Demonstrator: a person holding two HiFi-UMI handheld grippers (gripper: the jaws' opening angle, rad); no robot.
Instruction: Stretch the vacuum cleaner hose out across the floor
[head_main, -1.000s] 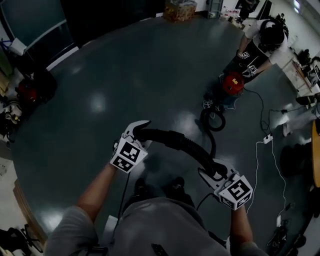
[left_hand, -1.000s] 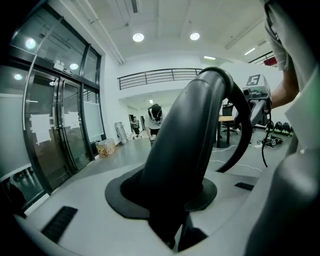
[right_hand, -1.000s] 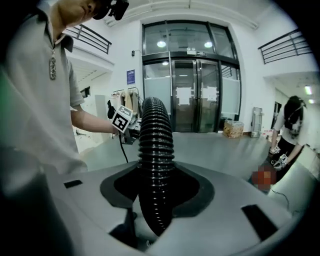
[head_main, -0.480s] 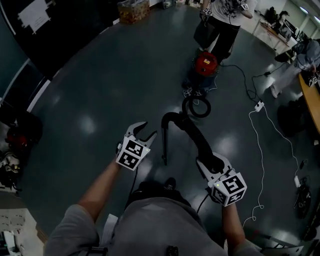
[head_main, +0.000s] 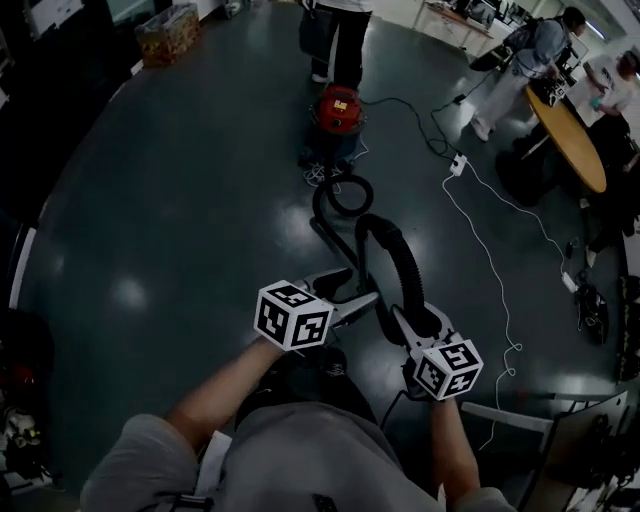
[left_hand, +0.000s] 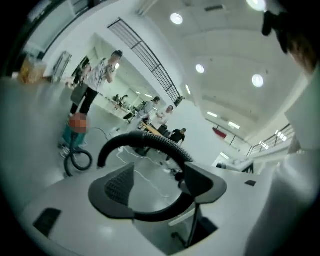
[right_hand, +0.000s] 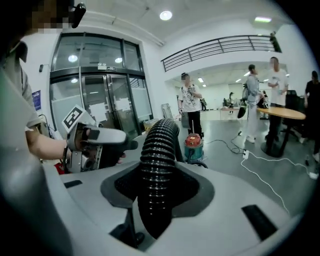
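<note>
A black ribbed vacuum hose (head_main: 392, 245) arches up from my right gripper (head_main: 420, 318), which is shut on it. In the right gripper view the hose (right_hand: 157, 165) fills the gap between the pads. Seen from the left gripper, the arch (left_hand: 150, 142) droops to a loose end. Another stretch coils in a loop (head_main: 345, 195) on the floor beside the red vacuum cleaner (head_main: 338, 110). My left gripper (head_main: 362, 284) is open beside the hose, just left of the right gripper. Its jaws have just been opening and nothing is between them (left_hand: 160, 186).
A person stands right behind the vacuum (right_hand: 192, 142), and others stand by a round wooden table (head_main: 565, 125) at the right. A white power cord with a strip (head_main: 458, 165) trails across the floor on the right. A box (head_main: 165, 35) sits at the far left.
My left gripper let go of the hose end and swung right, close to the right gripper. The hose end dropped. The view turned toward the vacuum cleaner.
</note>
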